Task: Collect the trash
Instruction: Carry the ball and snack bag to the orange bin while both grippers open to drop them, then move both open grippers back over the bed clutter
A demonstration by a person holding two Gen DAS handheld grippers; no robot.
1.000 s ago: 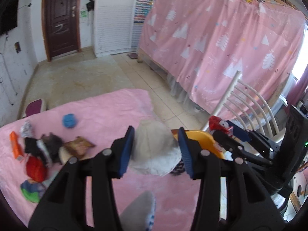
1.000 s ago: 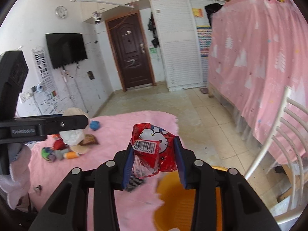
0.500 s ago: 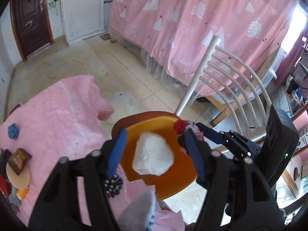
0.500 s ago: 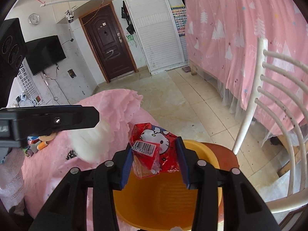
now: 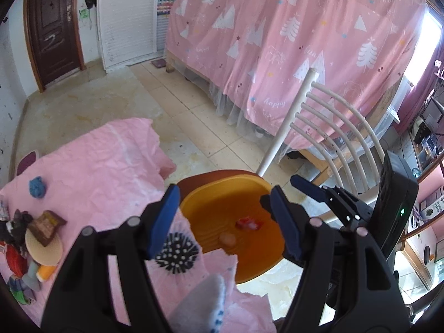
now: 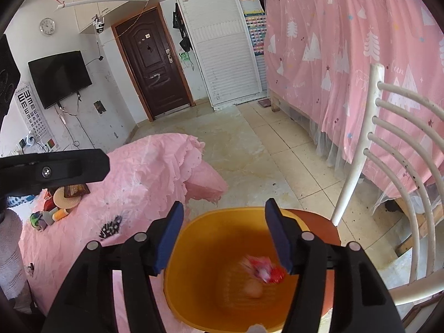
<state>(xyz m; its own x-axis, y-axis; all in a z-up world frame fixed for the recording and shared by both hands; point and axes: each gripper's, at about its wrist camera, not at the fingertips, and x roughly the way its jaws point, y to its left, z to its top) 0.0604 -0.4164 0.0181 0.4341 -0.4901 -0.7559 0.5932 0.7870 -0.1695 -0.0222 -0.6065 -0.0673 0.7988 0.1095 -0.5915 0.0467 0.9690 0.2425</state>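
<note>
- The red wrapper (image 6: 265, 273) is down inside the orange bin (image 6: 194, 285), looking blurred in the right wrist view, below and a bit right of the gap between the right gripper's (image 6: 224, 234) fingers and not touching them.
- A pale roundish lump (image 6: 254, 288) sits on the bin floor just beside the wrapper; can't tell what it is.
- Right gripper's jaws have just been opening and stand apart with nothing between them.
- Left gripper (image 5: 224, 222) hangs over the same bin, jaws apart after opening too, nothing clamped; the wrapper shows below, between its blue pads.
- The bin sits on a brown chair seat (image 6: 319, 224) with a white slatted back (image 6: 394, 149), right against the table with the pink cloth (image 6: 144, 177).
- More leftover junk (image 5: 33, 236) is piled on the cloth, well away from both claws.
</note>
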